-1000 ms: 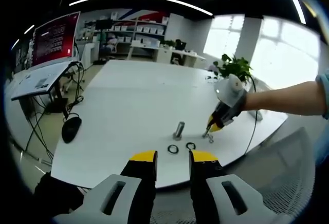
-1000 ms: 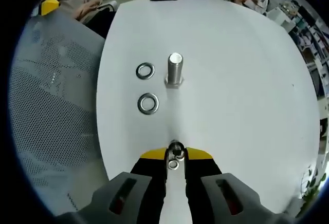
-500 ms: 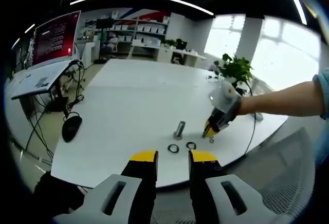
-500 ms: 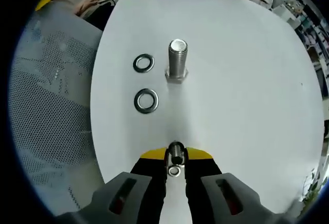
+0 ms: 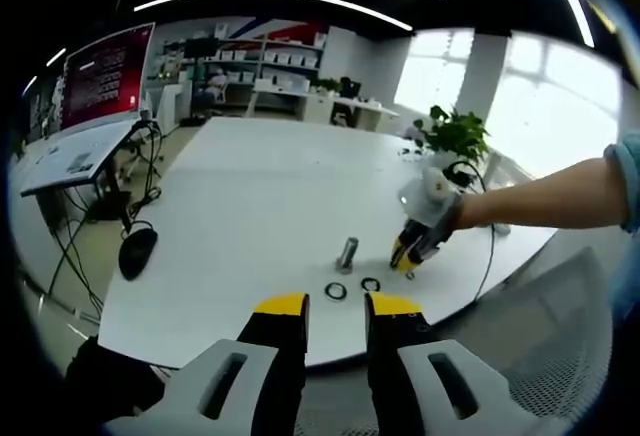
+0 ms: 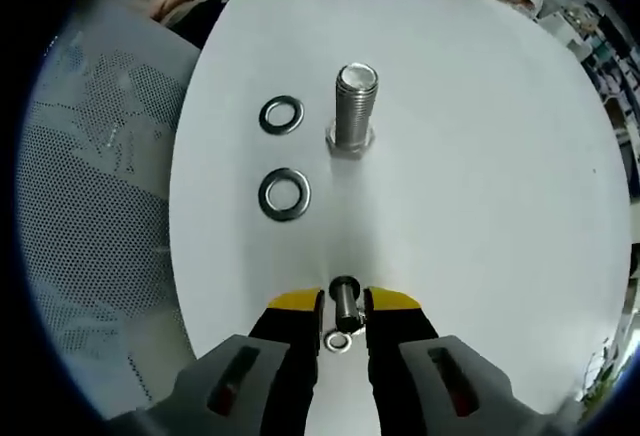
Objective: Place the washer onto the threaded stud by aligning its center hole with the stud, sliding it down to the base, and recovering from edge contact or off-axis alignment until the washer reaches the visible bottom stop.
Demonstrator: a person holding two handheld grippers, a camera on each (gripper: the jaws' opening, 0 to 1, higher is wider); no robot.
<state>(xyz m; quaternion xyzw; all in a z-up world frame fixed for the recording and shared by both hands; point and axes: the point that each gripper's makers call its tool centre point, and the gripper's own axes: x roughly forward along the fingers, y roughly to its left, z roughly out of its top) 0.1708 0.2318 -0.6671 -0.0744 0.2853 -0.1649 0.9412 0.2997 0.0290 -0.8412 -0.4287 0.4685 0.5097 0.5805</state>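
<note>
Right gripper view: the right gripper [image 6: 344, 303] is clenched on a washer [image 6: 344, 301] held on edge between the yellow-tipped jaws, so that only its dark rim shows; a second small ring [image 6: 339, 340] lies on the table directly beneath the jaws, and whether it touches the held washer cannot be told. The threaded stud [image 6: 353, 108] stands upright on its hexagonal base on the white table [image 6: 480, 156], well ahead of the gripper and roughly in line with it; the washer in the grip is well apart from the stud and not over it. Two loose washers lie flat on the table to the left of the stud: the farther washer [image 6: 281, 115] just beside the stud, the nearer washer [image 6: 285, 194] between it and the gripper. A grey mesh chair back [image 6: 90, 206] sits along the table edge on the left.

Left gripper view: the left gripper [image 5: 333, 308] is held off the near edge of the table [image 5: 250, 196], jaws parted with a clear gap and nothing between them; the stud [image 5: 347, 254] and the two flat washers [image 5: 338, 290] [image 5: 371, 284] lie ahead of it. The right gripper [image 5: 405, 254] enters from the right on a person's forearm [image 5: 540, 196], its tips low above the table just beside the stud. A black mouse [image 5: 137, 253] lies near the table's left corner; a potted plant [image 5: 455, 136] stands at the far right.
</note>
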